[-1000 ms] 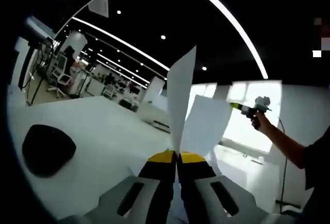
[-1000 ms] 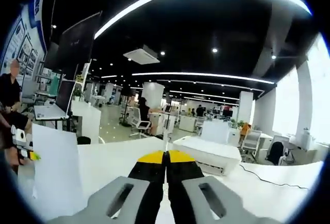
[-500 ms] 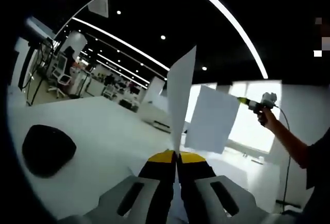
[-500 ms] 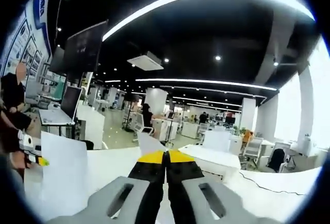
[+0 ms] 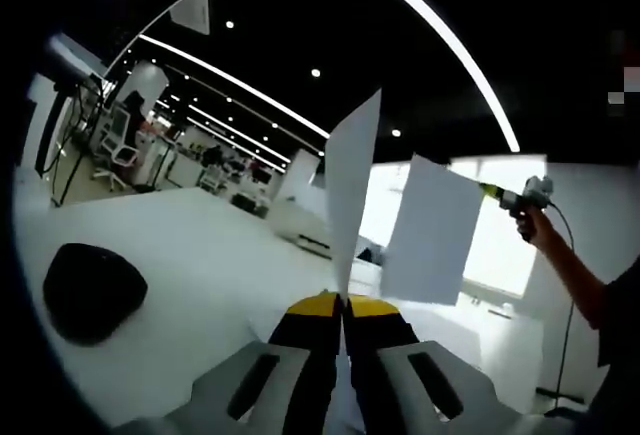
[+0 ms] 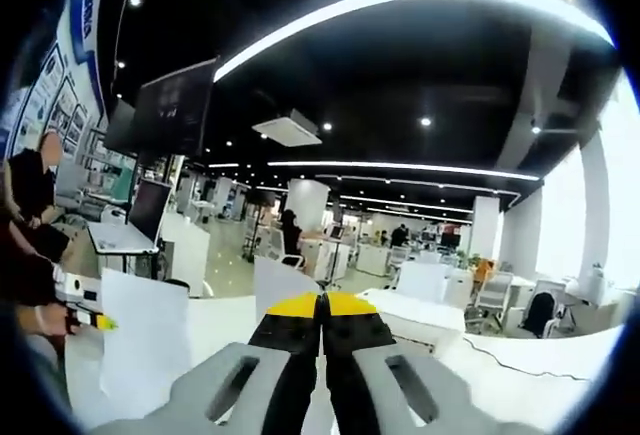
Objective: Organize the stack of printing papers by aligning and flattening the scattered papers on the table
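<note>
Left gripper (image 5: pixel 341 300) clenched a paper sheet (image 5: pixel 352 195) edge-on, above the white table (image 5: pixel 200 255). Right gripper (image 6: pixel 320 300) clenched another sheet (image 6: pixel 278 285), also off the table.

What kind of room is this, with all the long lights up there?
Probably a big open office. Long strip lights cross a dark ceiling, rows of white desks and office chairs stretch far back, and a monitor sits on a desk. Each gripper pinches a sheet of paper.

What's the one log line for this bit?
left gripper: shut on paper sheet | right gripper: shut on second sheet | both sheets lifted above table
</note>
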The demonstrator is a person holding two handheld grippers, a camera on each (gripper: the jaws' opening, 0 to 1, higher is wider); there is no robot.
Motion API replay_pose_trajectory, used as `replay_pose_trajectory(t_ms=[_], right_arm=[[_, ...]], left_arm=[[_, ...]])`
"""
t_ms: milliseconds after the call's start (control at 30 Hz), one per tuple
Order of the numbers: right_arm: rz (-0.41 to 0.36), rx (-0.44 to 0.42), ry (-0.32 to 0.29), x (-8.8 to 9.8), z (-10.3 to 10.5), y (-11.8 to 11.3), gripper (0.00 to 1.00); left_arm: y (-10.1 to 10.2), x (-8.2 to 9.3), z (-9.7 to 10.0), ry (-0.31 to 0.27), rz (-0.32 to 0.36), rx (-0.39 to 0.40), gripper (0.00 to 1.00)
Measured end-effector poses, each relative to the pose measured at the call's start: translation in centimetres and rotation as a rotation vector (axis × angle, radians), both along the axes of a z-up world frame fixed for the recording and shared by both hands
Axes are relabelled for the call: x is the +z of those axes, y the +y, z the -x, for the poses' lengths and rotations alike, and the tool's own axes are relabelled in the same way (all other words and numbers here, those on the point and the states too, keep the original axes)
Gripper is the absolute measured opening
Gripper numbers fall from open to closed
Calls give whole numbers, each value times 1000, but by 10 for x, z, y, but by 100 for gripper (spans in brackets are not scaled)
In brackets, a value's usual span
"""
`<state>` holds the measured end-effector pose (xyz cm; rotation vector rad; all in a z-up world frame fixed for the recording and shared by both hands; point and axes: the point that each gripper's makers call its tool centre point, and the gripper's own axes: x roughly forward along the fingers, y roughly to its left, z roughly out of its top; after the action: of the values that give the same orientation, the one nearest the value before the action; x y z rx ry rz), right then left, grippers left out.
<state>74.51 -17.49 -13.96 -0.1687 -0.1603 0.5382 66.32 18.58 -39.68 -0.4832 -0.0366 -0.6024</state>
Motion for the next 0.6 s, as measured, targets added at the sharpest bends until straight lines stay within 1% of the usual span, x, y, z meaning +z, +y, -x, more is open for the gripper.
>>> replay_pose_trajectory(t_ms=[200, 267, 400, 600], right_arm=[[0, 26, -16, 7, 25, 7, 0], [14, 35, -25, 8, 36, 12, 0], [24, 50, -29, 10, 48, 17, 0], [31, 66, -29, 8, 58, 22, 0]], left_arm=[[0, 0, 0, 1, -3, 0, 6], [0, 0, -1, 2, -2, 0, 6], [0, 0, -1, 1, -4, 0, 6], [-1, 0, 0, 0, -6, 1, 6]])
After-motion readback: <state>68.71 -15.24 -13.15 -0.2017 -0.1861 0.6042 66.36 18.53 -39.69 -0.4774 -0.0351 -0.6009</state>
